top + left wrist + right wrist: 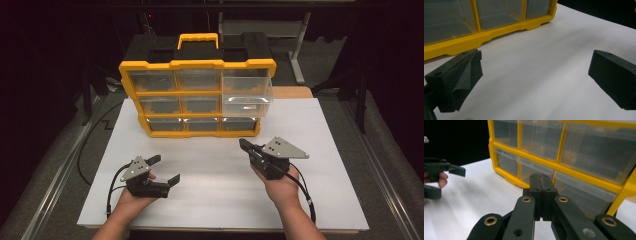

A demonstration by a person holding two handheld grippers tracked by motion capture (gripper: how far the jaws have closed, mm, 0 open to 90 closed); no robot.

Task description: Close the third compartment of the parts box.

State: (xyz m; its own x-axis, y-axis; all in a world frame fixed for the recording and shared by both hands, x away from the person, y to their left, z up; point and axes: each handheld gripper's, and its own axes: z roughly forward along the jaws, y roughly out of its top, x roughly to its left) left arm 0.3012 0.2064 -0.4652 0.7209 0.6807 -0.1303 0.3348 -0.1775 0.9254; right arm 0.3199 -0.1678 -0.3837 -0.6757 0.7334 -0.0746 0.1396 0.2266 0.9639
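A yellow-framed organiser with clear drawers stands at the back of the white table top. Its upper right drawer juts out toward me. My left gripper rests low at the front left, jaws wide open with nothing between them; in the left gripper view its pads frame bare table before the organiser's bottom edge. My right gripper hovers at the front right, jaws shut on nothing, tips aimed at the organiser. In the right gripper view the closed fingertips sit before the lower drawers.
The organiser has a yellow carry handle on top. A black cable runs along the table's left side. Table legs stand behind at the right. The left gripper appears at the left of the right gripper view.
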